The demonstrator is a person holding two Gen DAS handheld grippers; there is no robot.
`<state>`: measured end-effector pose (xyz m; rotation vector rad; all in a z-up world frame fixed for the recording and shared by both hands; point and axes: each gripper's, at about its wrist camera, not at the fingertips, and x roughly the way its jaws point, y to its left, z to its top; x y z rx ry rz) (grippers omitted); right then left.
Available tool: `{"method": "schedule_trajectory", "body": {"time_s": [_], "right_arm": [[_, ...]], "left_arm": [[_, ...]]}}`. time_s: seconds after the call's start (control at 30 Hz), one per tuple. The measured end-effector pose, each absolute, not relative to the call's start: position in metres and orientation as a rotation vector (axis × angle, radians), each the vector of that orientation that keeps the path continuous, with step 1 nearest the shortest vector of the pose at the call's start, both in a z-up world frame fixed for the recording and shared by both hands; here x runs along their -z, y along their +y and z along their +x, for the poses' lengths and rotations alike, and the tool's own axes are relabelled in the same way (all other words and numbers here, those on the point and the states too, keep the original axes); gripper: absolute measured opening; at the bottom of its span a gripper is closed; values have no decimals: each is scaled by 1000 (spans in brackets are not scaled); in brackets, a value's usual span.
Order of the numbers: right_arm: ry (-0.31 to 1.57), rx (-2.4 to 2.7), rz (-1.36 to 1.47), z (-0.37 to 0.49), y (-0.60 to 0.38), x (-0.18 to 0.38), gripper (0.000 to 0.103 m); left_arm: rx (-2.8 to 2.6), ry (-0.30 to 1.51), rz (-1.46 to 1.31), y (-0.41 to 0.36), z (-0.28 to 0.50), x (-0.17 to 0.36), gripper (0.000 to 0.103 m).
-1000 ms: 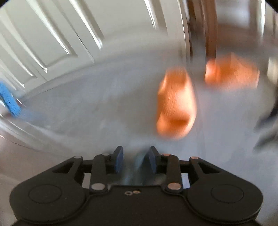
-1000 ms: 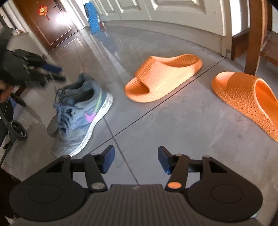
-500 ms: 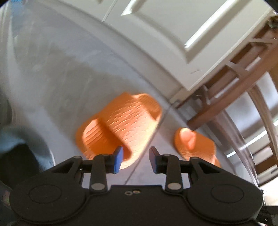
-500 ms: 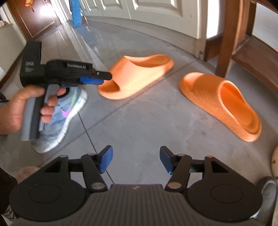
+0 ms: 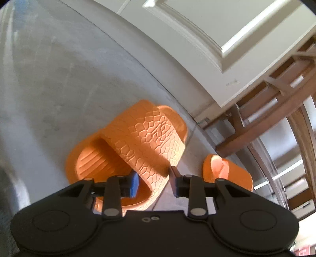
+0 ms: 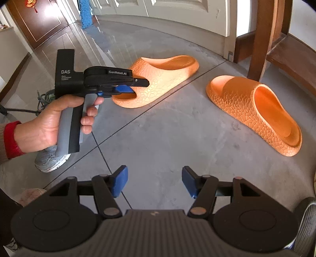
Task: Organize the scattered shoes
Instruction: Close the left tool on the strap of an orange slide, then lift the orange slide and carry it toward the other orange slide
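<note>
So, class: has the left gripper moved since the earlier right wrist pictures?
Yes. The left gripper came in from the frame's left, across the floor, to the near orange slide; its jaws are closing around the strap.

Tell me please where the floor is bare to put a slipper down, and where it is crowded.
Bare grey floor lies between the right gripper and both orange slippers. More runs from the left slipper to the white doors. It is crowded at left: the left gripper, the hand and grey sneakers.
</note>
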<state>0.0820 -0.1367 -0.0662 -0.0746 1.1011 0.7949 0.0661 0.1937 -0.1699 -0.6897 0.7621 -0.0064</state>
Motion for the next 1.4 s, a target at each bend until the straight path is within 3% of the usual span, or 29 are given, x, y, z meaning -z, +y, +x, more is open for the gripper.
{"method": "schedule_trajectory", "body": {"time_s": [0.2,0.7,1.0,1.23,1.4], "right_arm": [[1125,-754,-34,82,-149,72,64],[1103,-756,-28,73,-159,68,64],[1082,-735,-25,75,-164,67,64],[1096,-711,13,79,-175,69,64],[1123,-681,35,76,-188,76,64]], "left_arm": [[91,766,-608,172,65,163,16],[250,754,-388,122,42,158,10],[432,704,-254,82,52,124,30],[516,713,-299,69,123,122,31],[538,770,-409,78,154,149,40]]}}
